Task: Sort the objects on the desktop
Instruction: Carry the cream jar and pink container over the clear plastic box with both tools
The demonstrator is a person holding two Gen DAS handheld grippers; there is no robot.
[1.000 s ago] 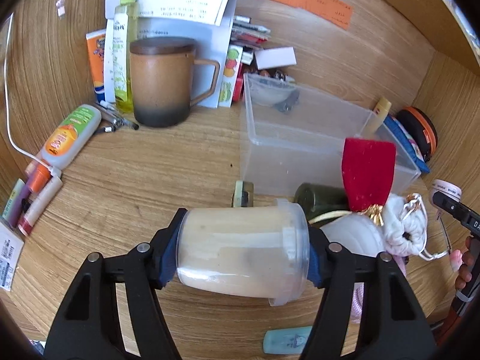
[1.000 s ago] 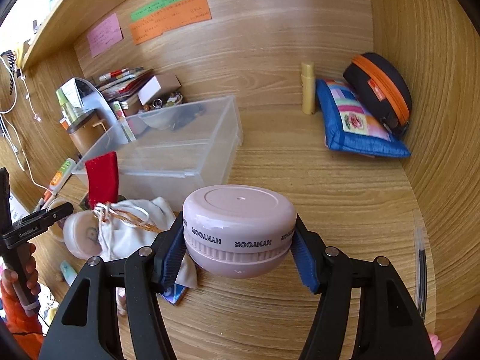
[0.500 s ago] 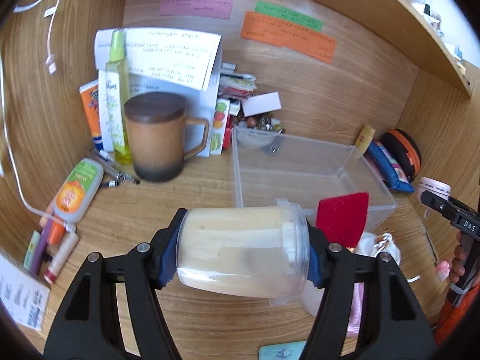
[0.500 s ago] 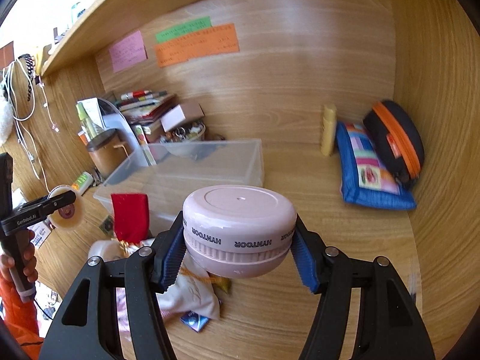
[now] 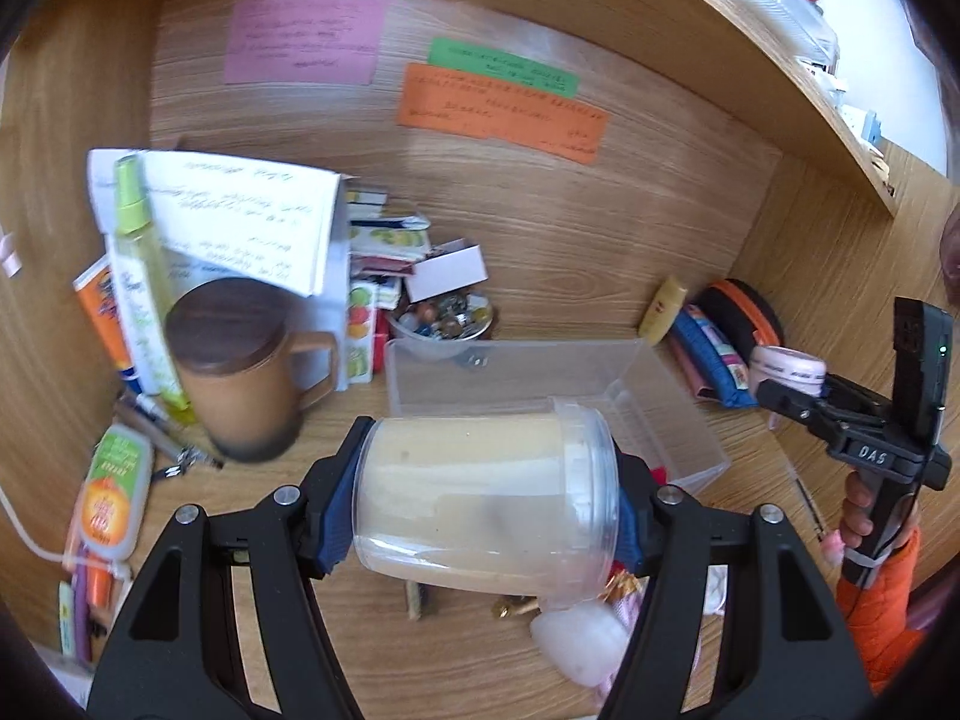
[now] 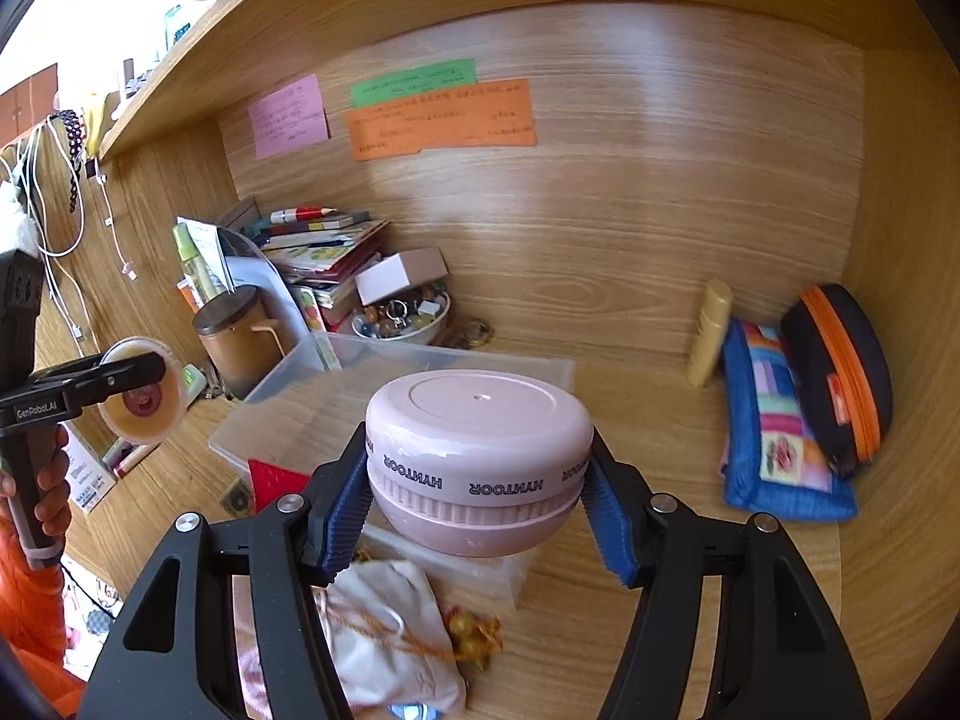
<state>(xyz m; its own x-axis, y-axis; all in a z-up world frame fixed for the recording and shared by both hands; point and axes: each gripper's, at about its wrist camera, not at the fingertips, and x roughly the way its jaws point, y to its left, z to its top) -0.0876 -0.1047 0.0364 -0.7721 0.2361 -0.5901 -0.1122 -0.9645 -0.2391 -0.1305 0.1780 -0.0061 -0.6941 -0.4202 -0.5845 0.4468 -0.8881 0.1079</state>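
Note:
My left gripper (image 5: 486,495) is shut on a clear plastic jar (image 5: 486,486) with pale contents, held on its side above the desk, in front of the clear plastic bin (image 5: 660,414). My right gripper (image 6: 477,486) is shut on a round pink case (image 6: 477,450) marked HYNTOOR, held above the near edge of the bin (image 6: 288,414). The jar also shows in the right wrist view (image 6: 141,399), and the pink case in the left wrist view (image 5: 786,369). A white drawstring pouch (image 6: 384,636) and a red cloth (image 6: 279,480) lie below.
A brown lidded mug (image 5: 240,366), green spray bottle (image 5: 141,276), papers, books and a bowl of trinkets (image 5: 441,321) crowd the back left. A blue pouch (image 6: 780,438), a black-orange case (image 6: 840,372) and a yellow tube (image 6: 711,330) sit at back right. Cables hang on the left.
Both grippers have risen and tilted up with their objects still held. More of the back wall and sticky notes shows, and the desk items sit lower in both views.

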